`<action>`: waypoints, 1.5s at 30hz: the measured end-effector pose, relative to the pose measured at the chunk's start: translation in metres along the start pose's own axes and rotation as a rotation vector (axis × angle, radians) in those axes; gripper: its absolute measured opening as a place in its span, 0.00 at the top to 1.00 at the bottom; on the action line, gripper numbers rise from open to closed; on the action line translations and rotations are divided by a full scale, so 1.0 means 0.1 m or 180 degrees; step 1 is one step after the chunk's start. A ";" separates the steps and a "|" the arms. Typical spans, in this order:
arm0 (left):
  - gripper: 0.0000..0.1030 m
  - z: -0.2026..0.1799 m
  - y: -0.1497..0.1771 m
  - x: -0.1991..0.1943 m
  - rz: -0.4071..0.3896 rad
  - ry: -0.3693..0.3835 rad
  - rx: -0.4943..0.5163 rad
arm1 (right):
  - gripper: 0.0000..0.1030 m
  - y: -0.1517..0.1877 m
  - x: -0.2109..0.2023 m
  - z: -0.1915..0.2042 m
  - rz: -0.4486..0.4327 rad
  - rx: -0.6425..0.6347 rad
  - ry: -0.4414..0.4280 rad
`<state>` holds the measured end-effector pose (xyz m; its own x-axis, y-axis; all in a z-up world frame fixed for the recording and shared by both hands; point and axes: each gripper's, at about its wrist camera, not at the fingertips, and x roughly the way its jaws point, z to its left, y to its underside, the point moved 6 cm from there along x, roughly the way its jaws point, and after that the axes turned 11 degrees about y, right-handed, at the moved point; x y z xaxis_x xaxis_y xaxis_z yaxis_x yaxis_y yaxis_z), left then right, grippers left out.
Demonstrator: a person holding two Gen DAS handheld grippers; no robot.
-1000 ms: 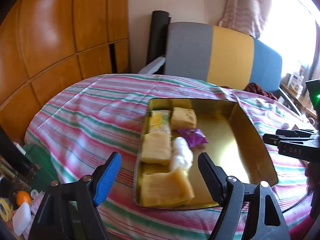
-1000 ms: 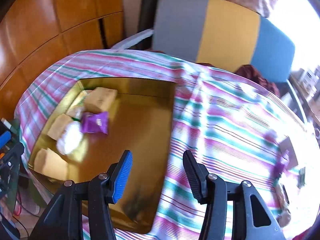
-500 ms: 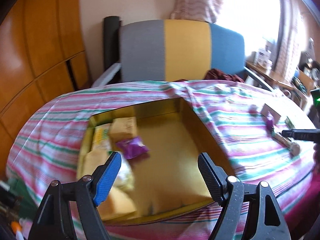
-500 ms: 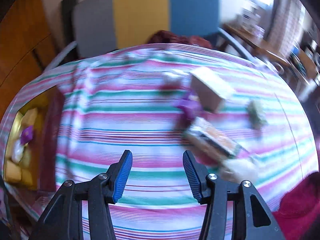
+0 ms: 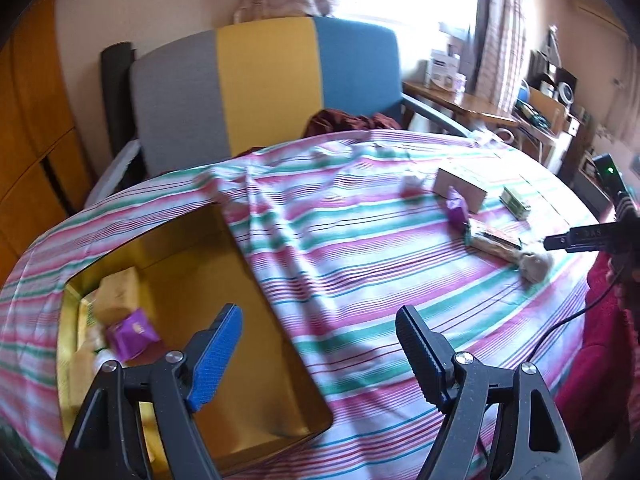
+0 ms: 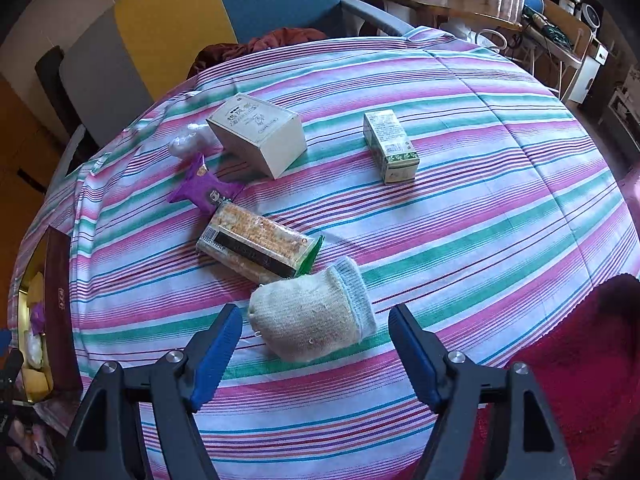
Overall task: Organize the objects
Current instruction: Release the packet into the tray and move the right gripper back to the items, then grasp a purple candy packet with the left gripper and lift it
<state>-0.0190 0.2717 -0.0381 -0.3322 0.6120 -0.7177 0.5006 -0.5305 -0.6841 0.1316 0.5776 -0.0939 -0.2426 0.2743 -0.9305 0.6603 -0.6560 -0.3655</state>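
Note:
A gold tin (image 5: 264,380) sits at the left of the striped table and holds a purple packet (image 5: 134,334) and yellow packets. My left gripper (image 5: 320,354) is open and empty above the tin's right wall. My right gripper (image 6: 314,354) is open and empty, just in front of a rolled beige sock (image 6: 310,316). Behind the sock lie a cracker pack (image 6: 256,244), a purple packet (image 6: 202,190), a white box (image 6: 258,134), a small green box (image 6: 390,146) and a white wrapped item (image 6: 186,140). The same loose things show at the right in the left wrist view.
A grey, yellow and blue chair (image 5: 256,80) stands behind the table. A wooden desk with clutter (image 6: 480,8) is at the back right. A red cloth (image 6: 580,340) lies at the table's near right edge. Wooden cabinets (image 5: 28,120) are at the left.
Both grippers have swung to the right, away from the tin. The right gripper now faces the loose things and has come close to the sock. Both stayed open.

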 end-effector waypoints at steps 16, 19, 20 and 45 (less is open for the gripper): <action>0.25 -0.71 -0.61 1.20 0.0414 0.0690 -0.0086 | 0.25 -0.01 0.11 0.02 0.0128 0.0137 -0.0580; 0.26 -0.83 -0.73 1.50 0.0489 0.0829 -0.0139 | 0.25 -0.01 0.10 0.02 0.0115 0.0166 -0.0655; 0.27 -0.87 -0.77 1.58 0.0513 0.0881 -0.0158 | 0.25 -0.02 0.10 0.01 0.0112 0.0178 -0.0675; 0.70 -1.20 -0.93 2.24 0.0669 0.1402 -0.0265 | 0.25 -0.02 0.17 0.00 0.0176 0.0240 -0.0655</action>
<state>-0.0441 0.5281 -0.1199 0.1432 0.6961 -0.7035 0.5887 -0.6313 -0.5048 0.1262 0.5842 -0.1092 -0.3524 0.0922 -0.9313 0.6235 -0.7190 -0.3071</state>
